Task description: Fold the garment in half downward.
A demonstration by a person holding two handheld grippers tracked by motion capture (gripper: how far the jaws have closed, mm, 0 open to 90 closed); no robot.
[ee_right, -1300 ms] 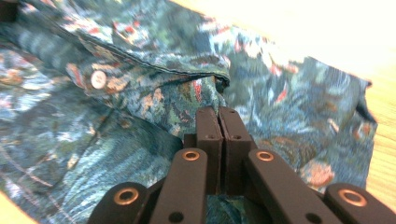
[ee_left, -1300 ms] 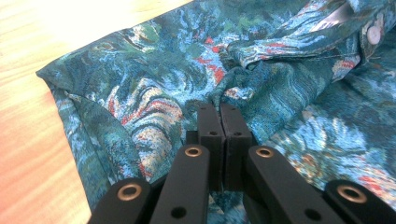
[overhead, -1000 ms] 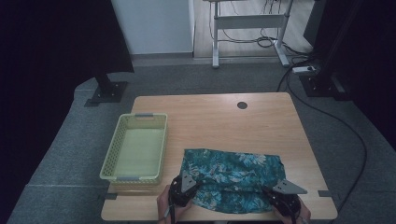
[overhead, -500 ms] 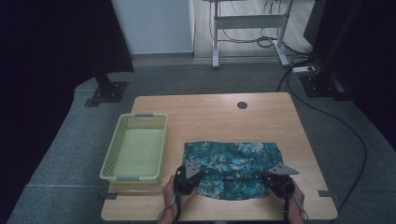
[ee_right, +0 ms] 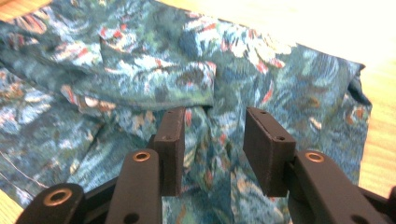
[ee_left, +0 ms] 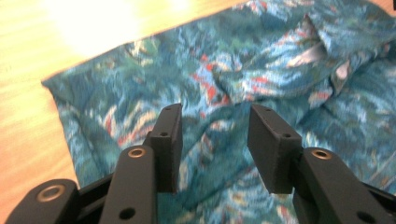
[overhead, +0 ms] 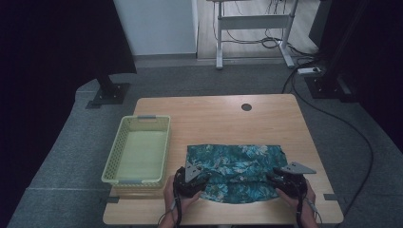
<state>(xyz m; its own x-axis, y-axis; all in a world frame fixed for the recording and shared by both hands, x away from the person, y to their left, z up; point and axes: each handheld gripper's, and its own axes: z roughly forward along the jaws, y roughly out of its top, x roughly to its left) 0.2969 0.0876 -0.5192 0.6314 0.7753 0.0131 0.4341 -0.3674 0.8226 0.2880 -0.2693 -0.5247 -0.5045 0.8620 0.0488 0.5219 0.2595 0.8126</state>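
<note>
A teal floral cloth (overhead: 235, 172) lies folded and rumpled on the wooden table (overhead: 214, 118), near its front edge. My left gripper (overhead: 198, 179) hovers over the cloth's front left part, jaws open with nothing between them. In the left gripper view the open left gripper (ee_left: 214, 140) looks down on the cloth (ee_left: 243, 79). My right gripper (overhead: 275, 178) is over the cloth's front right part, also open. The right gripper view has the right gripper (ee_right: 212, 142) above a creased fold of the cloth (ee_right: 187, 74).
A pale green plastic basket (overhead: 138, 149) with nothing in it stands on the table's left side, close to my left hand. A round cable hole (overhead: 246, 107) sits near the far edge. Desk legs and cables lie on the floor beyond.
The cloth has been drawn in and now lies narrower, its right corner no longer stretched out. Both grippers have moved forward over the cloth and stand open.
</note>
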